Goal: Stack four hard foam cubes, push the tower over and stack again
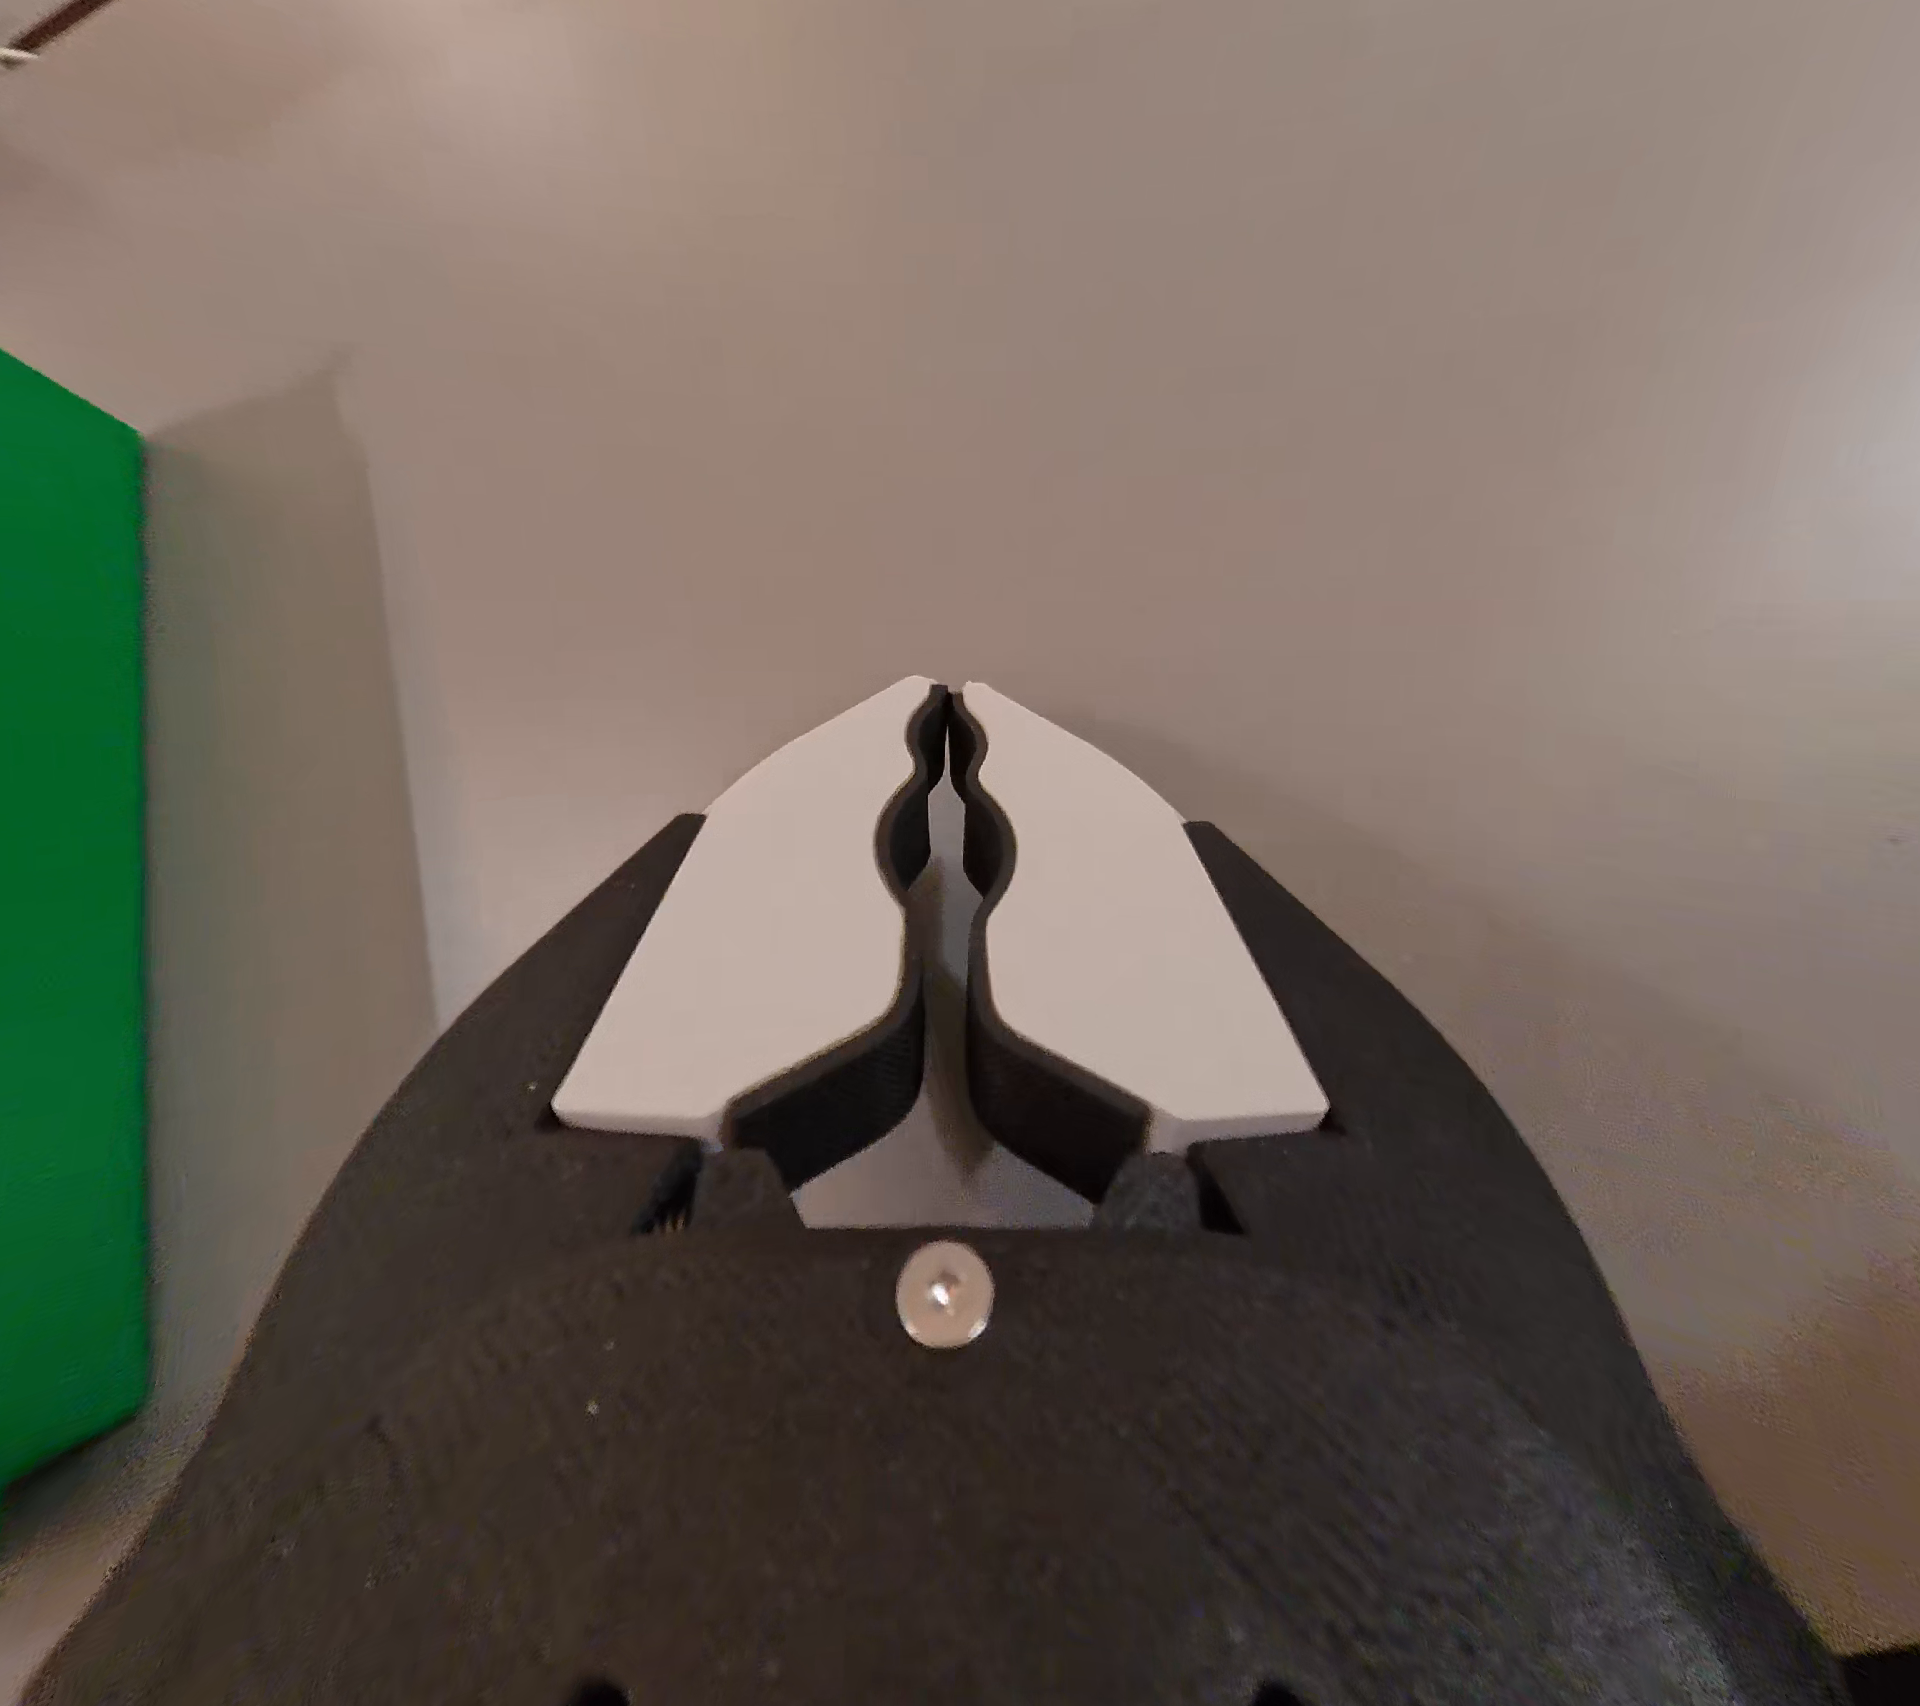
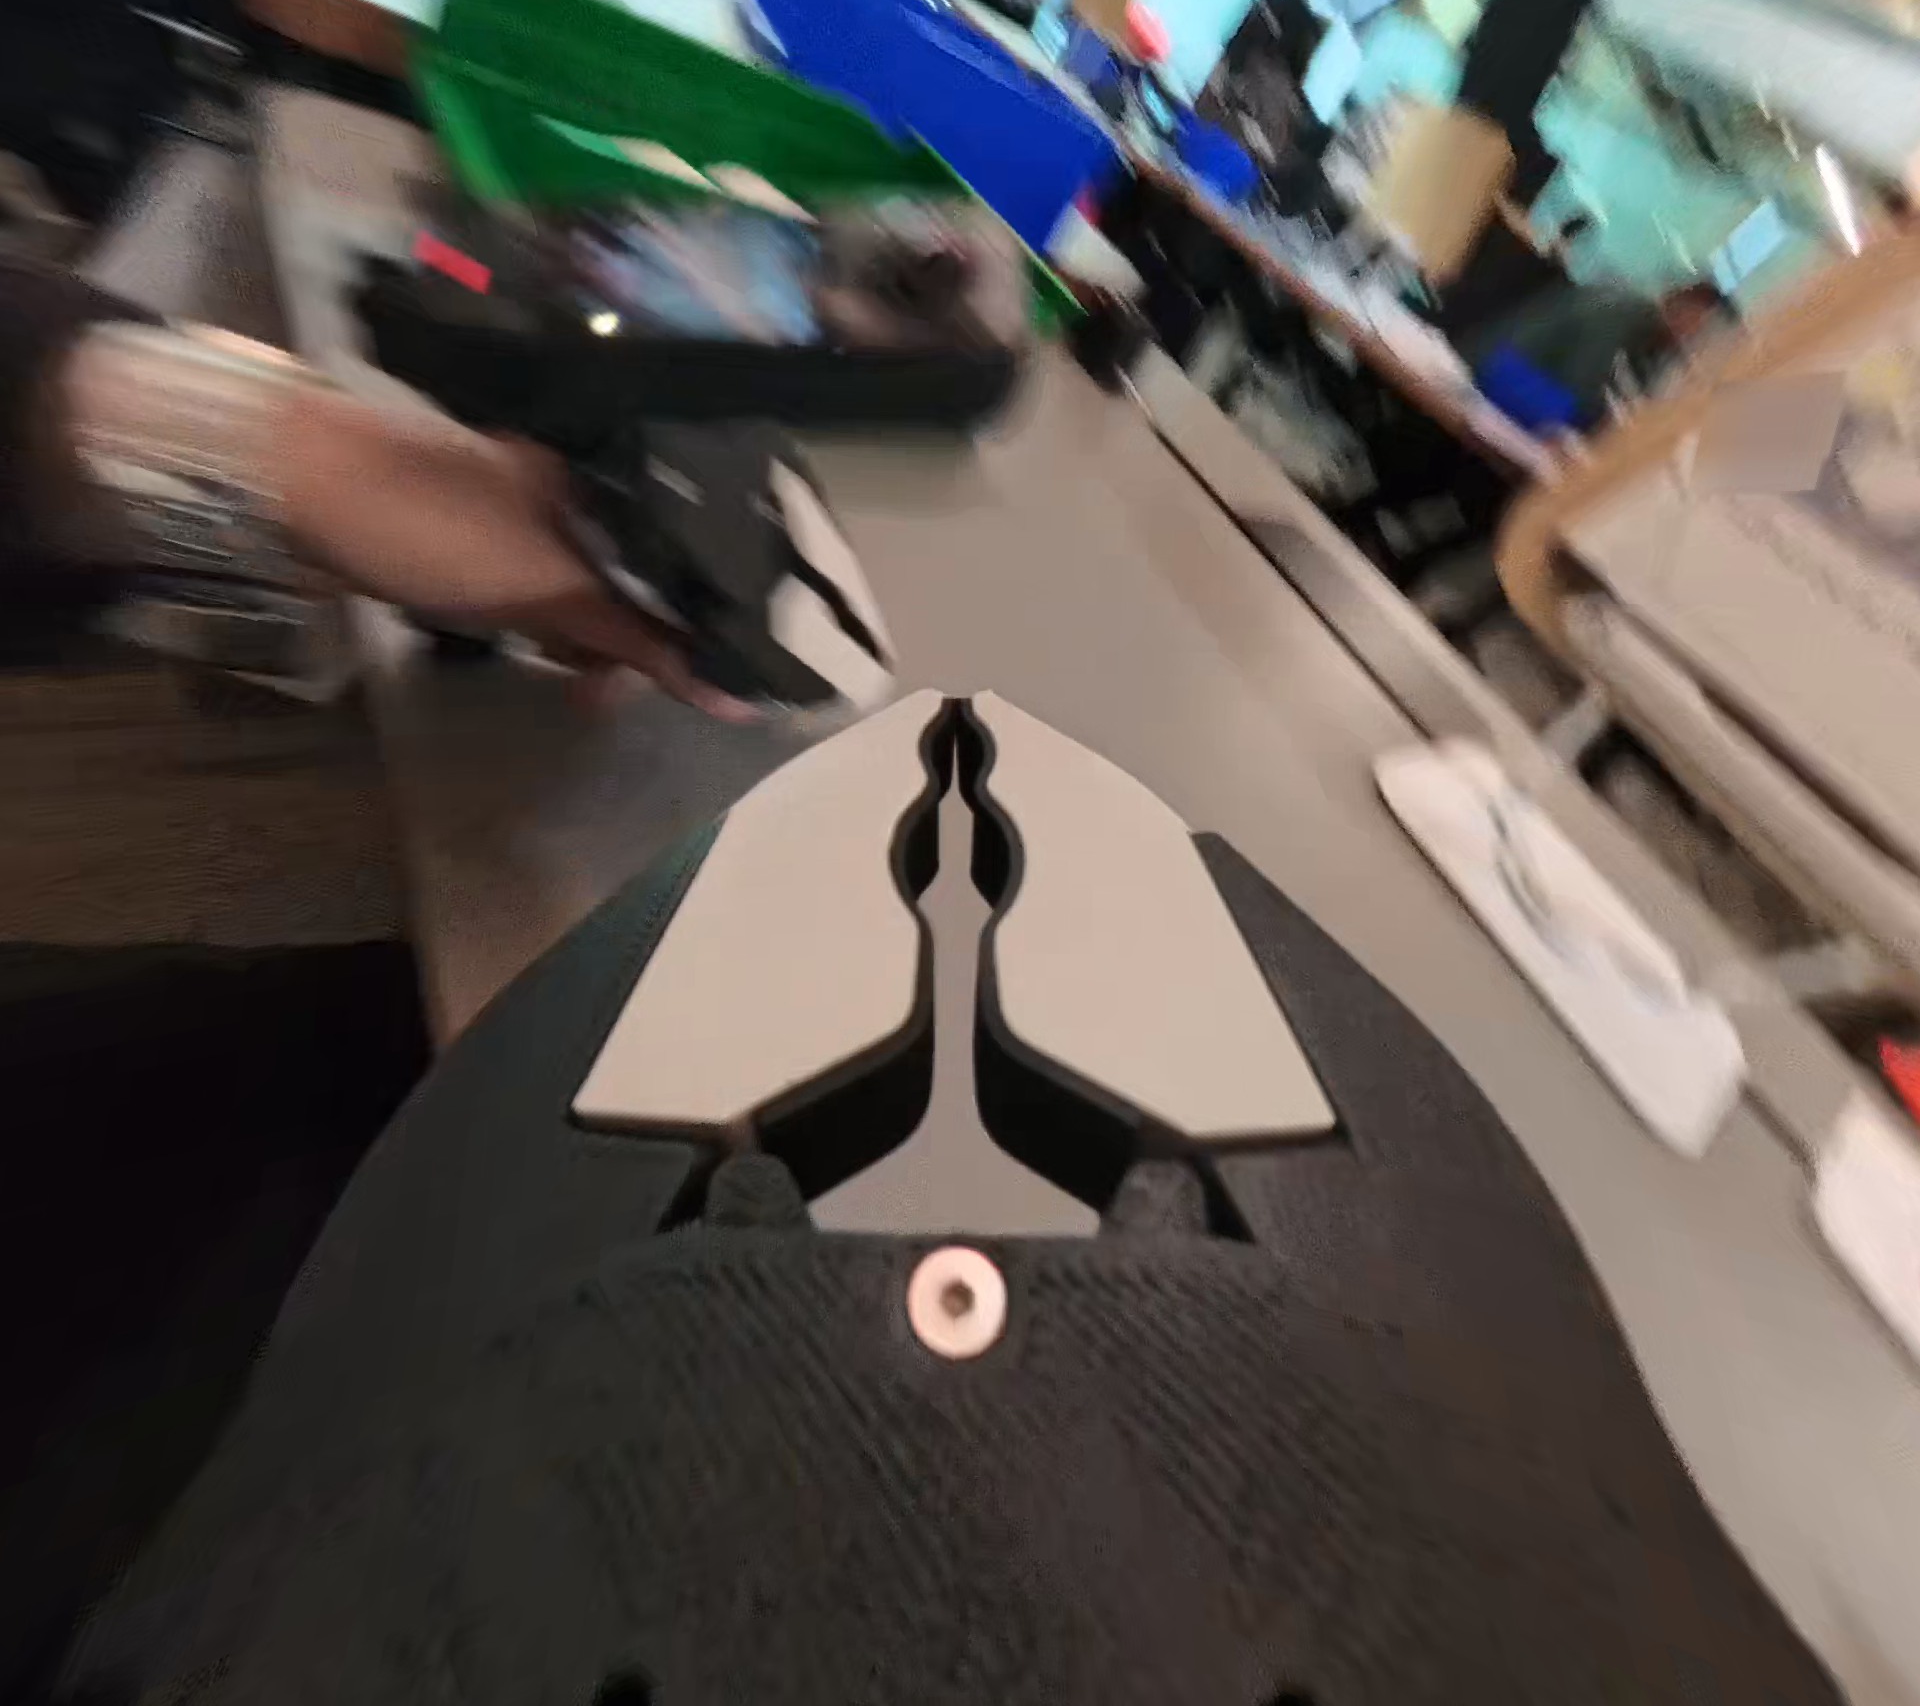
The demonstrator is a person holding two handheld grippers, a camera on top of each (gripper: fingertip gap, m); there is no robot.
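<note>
Both left gripper (image 1: 948, 692) and right gripper (image 2: 954, 702) jaws closed, empty; no legible writing

The left gripper (image 1: 951, 700) has matt, smooth pale-grey plastic fingers (image 1: 769, 939) set in a black body with a rough, grainy printed texture, fastened by a shiny metal screw (image 1: 943, 1323). The bench (image 1: 1247, 306) is smooth and matt grey-beige; a flat matt green panel (image 1: 62, 877) stands at left. The right gripper (image 2: 958, 706) shows the same ridged black plastic over a smooth grey bench (image 2: 1143, 617).
</note>
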